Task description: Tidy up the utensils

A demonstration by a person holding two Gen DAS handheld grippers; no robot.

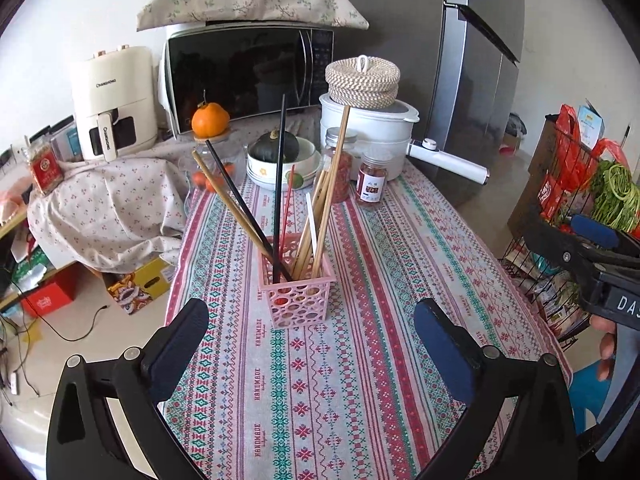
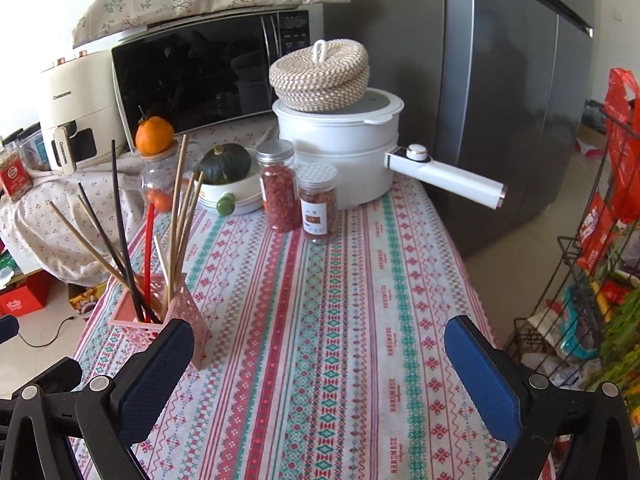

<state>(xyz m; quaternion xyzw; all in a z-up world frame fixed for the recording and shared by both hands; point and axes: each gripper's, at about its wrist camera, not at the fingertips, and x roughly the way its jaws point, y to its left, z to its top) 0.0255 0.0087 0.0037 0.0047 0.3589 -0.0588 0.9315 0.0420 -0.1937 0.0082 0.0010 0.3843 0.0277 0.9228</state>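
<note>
A pink perforated holder stands upright on the patterned tablecloth. Several chopsticks stand in it: wooden, black, red and one white. My left gripper is open and empty, just in front of the holder. In the right wrist view the holder sits at the left, by my left fingertip, with the chopsticks fanned out. My right gripper is open and empty over bare cloth. It also shows in the left wrist view at the right edge.
Behind the holder stand two spice jars, a bowl with a green squash, a white pot with a long handle and a microwave. A fridge is at the back right; a wire rack of groceries stands right of the table.
</note>
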